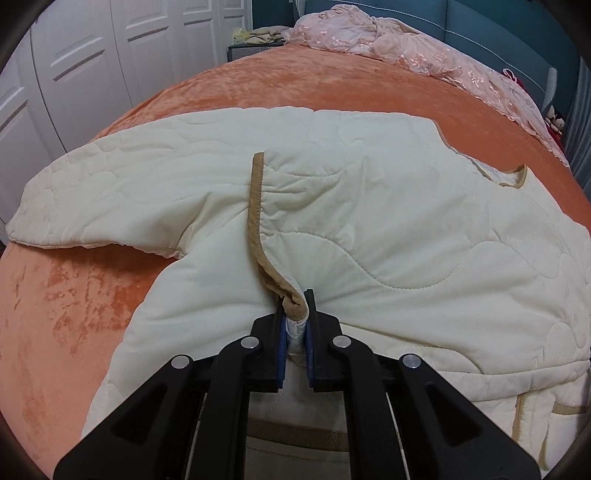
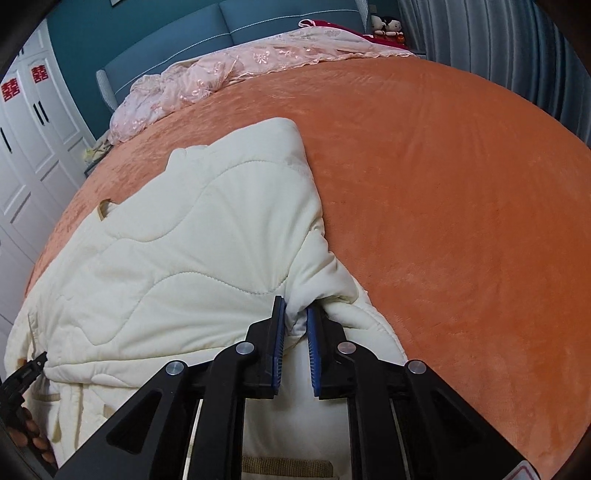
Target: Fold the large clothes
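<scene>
A cream quilted jacket [image 1: 369, 206] with tan trim lies spread on the orange bed cover [image 1: 74, 295]. Its sleeve [image 1: 92, 192] stretches out to the left. My left gripper [image 1: 294, 299] is shut on the tan-trimmed front edge [image 1: 258, 206] of the jacket, which is folded over the body. In the right wrist view the jacket [image 2: 184, 251] fills the left half, and my right gripper [image 2: 295, 308] is shut on a bunched fold at its right edge. The left gripper [image 2: 26, 373] shows at the far left of that view.
A pink lace bedspread [image 1: 406, 48] lies crumpled at the head of the bed by the blue headboard [image 2: 258, 22]. White wardrobe doors [image 1: 92, 55] stand to the left, grey curtains [image 2: 498, 44] to the right. Bare orange cover [image 2: 461, 203] extends right of the jacket.
</scene>
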### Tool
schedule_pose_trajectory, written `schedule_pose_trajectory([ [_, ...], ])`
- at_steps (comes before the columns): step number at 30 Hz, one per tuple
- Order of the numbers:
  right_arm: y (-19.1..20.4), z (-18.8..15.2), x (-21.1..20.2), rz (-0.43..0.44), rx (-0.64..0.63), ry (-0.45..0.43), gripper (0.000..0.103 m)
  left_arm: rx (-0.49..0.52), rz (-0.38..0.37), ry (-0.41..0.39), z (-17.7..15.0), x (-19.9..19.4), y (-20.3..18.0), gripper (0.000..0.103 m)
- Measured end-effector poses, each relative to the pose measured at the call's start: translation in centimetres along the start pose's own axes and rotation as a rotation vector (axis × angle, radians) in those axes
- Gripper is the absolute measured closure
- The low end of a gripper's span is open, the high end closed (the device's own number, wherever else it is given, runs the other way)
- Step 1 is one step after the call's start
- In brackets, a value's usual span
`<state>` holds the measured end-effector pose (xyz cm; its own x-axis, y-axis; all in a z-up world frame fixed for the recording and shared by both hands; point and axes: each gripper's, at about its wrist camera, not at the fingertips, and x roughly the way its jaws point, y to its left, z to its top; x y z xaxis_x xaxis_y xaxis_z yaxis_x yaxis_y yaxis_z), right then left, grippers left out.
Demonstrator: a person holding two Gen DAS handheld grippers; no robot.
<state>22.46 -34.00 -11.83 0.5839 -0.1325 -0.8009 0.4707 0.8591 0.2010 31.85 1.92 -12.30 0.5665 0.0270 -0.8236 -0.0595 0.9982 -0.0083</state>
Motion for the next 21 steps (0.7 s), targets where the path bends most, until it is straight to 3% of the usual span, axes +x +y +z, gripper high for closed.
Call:
schedule_pose_trajectory([
  [8, -0.7, 0.5, -0.4, 0.008, 0.016, 0.014, 0.088, 0.013, 0.006, -0.021, -0.1, -0.4, -0.2, 0.094],
  [9, -0.8, 0.7, -1.2, 0.0, 0.021, 0.018, 0.087, 0.016, 0.002, -0.018, 0.1, -0.8, 0.1, 0.09],
  [11, -0.8, 1.0, -4.1, -0.043, 0.027, -0.021, 0.083, 0.023, 0.013, -0.02, 0.6, -2.5, 0.9, 0.081],
  [12, -0.4, 1.1, -5.6, -0.063, 0.017, -0.059, 0.078, 0.013, 0.017, -0.033, 0.8, -3.6, 1.3, 0.081],
  [14, 1.0, 1.4, -7.6, -0.049, -0.024, -0.105, 0.078, 0.006, 0.031, -0.075, 1.6, -5.9, 1.7, 0.084],
  [17, 5.2, 1.9, -7.2, 0.05, -0.113, -0.083, 0.082, 0.0, -0.061, -0.108, 3.2, -8.0, -0.2, 0.083],
  [19, 8.7, 1.6, -6.0, 0.097, -0.184, -0.071, 0.082, 0.014, -0.144, -0.091, 3.9, -8.0, -2.8, 0.083],
  [21, 11.2, 1.1, -4.5, 0.134, -0.239, -0.045, 0.082, 0.037, -0.176, -0.06, 4.1, -6.8, -5.4, 0.082],
])
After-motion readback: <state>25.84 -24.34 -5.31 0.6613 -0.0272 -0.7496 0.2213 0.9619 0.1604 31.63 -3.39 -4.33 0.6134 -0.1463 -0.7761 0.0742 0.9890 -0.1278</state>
